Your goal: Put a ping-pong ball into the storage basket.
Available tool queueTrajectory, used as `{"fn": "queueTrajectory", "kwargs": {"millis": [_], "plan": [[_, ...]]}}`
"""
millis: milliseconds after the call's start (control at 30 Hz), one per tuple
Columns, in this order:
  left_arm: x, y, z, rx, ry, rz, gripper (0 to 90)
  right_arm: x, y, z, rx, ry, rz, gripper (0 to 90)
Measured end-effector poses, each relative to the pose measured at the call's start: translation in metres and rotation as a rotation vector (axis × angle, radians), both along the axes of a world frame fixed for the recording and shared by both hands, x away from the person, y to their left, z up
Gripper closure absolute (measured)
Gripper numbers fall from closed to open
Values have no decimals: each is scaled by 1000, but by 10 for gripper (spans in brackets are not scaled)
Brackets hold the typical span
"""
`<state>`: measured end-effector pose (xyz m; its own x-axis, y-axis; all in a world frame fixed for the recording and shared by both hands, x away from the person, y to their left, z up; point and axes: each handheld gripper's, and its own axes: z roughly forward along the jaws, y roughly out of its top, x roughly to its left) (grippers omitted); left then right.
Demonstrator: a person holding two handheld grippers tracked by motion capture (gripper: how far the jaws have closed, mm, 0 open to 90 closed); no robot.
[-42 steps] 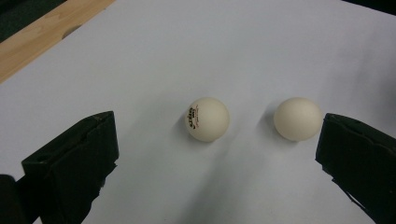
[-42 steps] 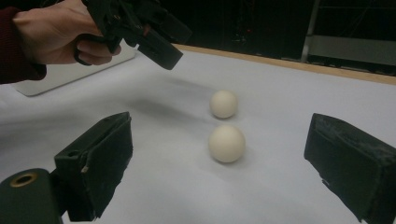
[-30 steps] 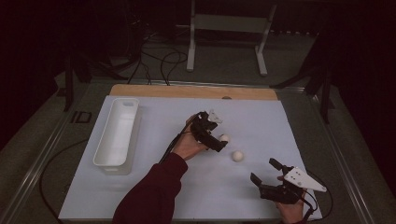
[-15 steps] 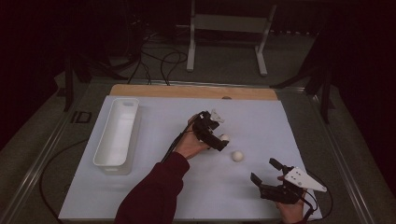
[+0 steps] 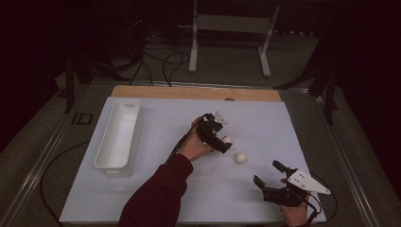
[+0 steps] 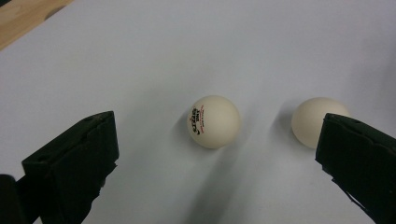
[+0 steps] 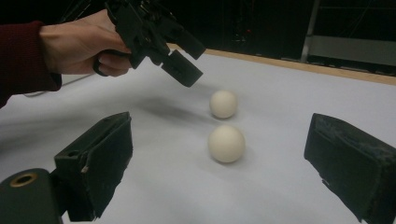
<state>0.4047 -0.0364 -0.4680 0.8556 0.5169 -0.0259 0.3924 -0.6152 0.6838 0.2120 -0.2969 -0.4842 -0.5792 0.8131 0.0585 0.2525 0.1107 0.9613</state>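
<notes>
Left gripper view: jaws of the left gripper (image 6: 217, 158) spread wide, a printed ball (image 6: 214, 121) on the white tabletop (image 6: 140, 56) centred between them, untouched; a plain ball (image 6: 314, 121) just beside the right jaw.

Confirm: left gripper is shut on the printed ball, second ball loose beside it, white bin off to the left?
Not quite. The left gripper is open: in the left gripper view its jaws stand wide apart, and the printed ball lies untouched on the sheet. The second ball does lie loose beside it, and the white bin sits at left.
</notes>
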Motion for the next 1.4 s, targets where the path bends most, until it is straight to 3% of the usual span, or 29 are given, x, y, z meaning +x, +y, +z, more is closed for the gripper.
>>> {"fn": "queueTrajectory", "kwargs": {"millis": [633,933,1400], "plan": [[4,-5,-7,7,0,4,4,1,3,-1,-12,-3,2,74],[8,-7,-12,0,32,17,15,1,2,-1,-9,-1,-1,74],[11,-11,-18,20,49,24,15,1,2,-1,-6,-2,-1,74]]}}
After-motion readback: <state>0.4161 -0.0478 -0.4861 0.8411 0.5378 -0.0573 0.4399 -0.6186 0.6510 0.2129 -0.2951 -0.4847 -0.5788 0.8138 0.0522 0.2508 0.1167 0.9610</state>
